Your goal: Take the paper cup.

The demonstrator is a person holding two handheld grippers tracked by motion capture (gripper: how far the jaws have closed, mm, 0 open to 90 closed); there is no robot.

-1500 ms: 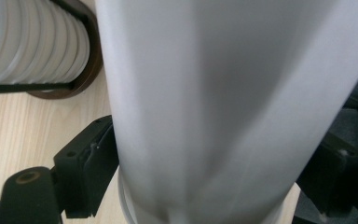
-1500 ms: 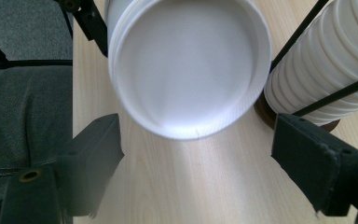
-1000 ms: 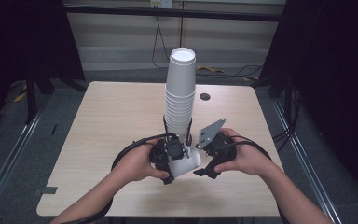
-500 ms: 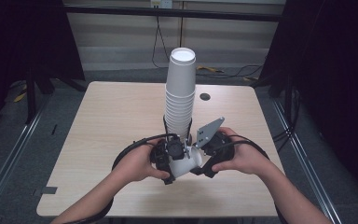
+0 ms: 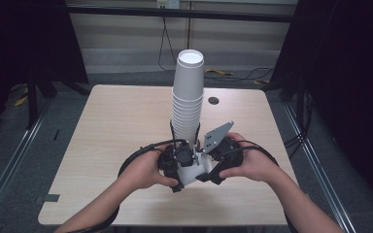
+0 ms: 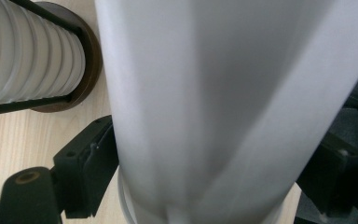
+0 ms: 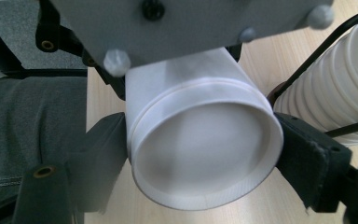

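Note:
A white paper cup [image 5: 193,172] lies on its side near the table's front edge, held between both grippers. My left gripper [image 5: 177,164] is shut on it; in the left gripper view the cup's wall [image 6: 214,93] sits between the two black jaws. My right gripper [image 5: 210,162] is shut on the same cup, whose round base [image 7: 205,154] faces the camera in the right gripper view. Just behind stands a tall stack of white cups [image 5: 188,97] in a black wire holder with a brown base [image 6: 87,60].
The light wooden table [image 5: 116,121] has a small dark round hole [image 5: 213,101] at the back right of the stack. The left gripper's grey plate [image 7: 186,23] hangs just above the cup. Black frames and cables lie on the floor around the table.
Hardly anything: both hands and the held cup have shifted very slightly, and the stack has stayed put.

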